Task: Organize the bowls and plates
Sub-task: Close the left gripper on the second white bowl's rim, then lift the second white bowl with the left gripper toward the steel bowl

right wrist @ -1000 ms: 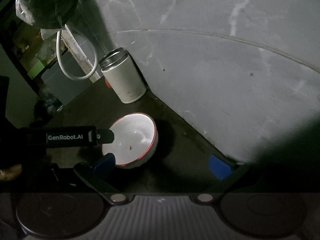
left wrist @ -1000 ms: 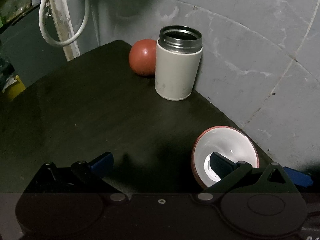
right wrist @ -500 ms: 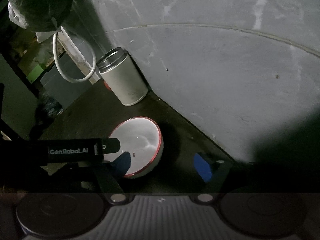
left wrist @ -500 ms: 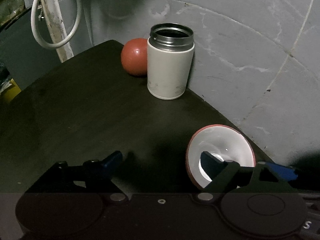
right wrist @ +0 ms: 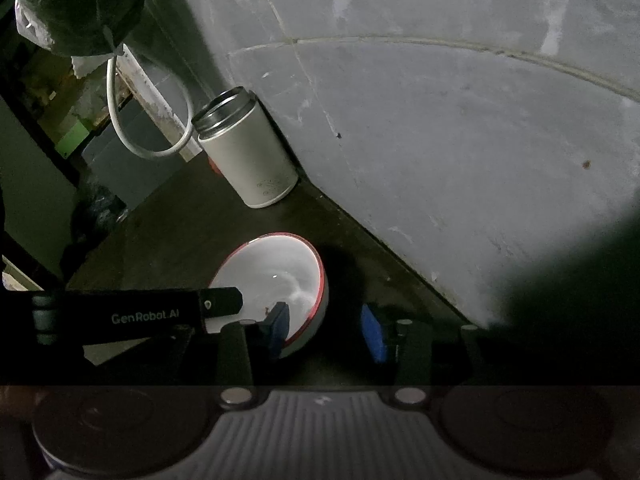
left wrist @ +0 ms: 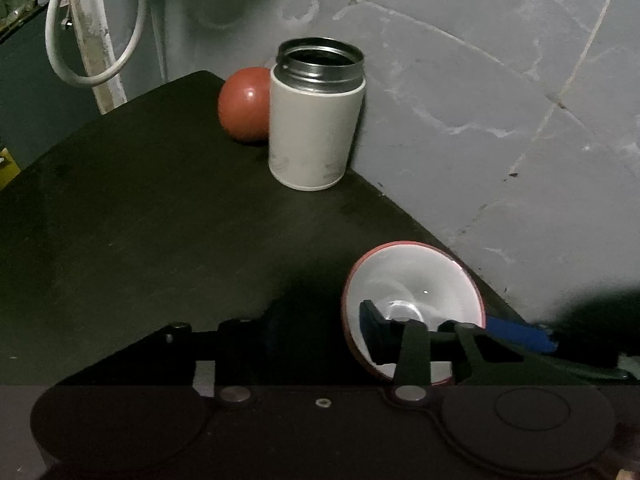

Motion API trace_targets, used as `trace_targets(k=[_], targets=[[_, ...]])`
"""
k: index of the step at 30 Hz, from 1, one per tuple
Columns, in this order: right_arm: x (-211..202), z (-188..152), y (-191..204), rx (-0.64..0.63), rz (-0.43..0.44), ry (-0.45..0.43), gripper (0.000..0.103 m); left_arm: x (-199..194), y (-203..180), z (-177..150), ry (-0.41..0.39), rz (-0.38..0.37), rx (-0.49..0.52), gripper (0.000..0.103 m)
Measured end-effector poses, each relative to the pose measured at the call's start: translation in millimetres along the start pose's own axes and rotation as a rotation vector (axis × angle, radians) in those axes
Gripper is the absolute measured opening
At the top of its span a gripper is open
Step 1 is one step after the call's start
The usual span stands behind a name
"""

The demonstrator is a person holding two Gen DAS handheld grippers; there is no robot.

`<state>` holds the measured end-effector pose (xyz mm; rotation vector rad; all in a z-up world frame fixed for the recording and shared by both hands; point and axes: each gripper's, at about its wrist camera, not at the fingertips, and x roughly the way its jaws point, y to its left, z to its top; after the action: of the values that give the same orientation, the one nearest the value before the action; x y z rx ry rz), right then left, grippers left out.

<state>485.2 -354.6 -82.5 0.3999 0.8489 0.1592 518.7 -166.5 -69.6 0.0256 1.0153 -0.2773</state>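
Between both grippers' closing jaws: bowl (right wrist: 276,272); left gripper (left wrist: 320,328), right gripper (right wrist: 324,328) straddle rim, grip unclear.

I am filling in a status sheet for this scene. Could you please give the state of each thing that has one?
bowl: upright on the table, empty.
canister: upright, no lid, mouth open.
left gripper: open; jaws have just been closing astride the bowl's rim, pads not yet pressing.
right gripper: open; jaws have just been closing astride the bowl's wall, pads not yet pressing.
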Motion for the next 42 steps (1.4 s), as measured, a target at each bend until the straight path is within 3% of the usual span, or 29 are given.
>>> trace_targets(k=[4,8,24,42], targets=[[1.2,-0.1,1.5,0.003,0.013,0.005,0.036,0.4,-1.9,-0.5,0.008,-0.022,-0.001,0.019],[2.4,-0.3,4.5,-0.002,0.027,0.012,0.028,0.3,-4.0,-0.6,0.014,-0.046,-0.010,0.008],[-9.7,-7.1,12.4,-0.037,0.029,0.017,0.020,-27.0,-2.3,-13.9,-0.030,-0.058,-0.040,0.006],[-76.5,-30.3,31.7,-0.057,0.073,-0.079,0.020,-96.9,-4.9,-50.3,-0.154,-0.111,-0.042,0.006]])
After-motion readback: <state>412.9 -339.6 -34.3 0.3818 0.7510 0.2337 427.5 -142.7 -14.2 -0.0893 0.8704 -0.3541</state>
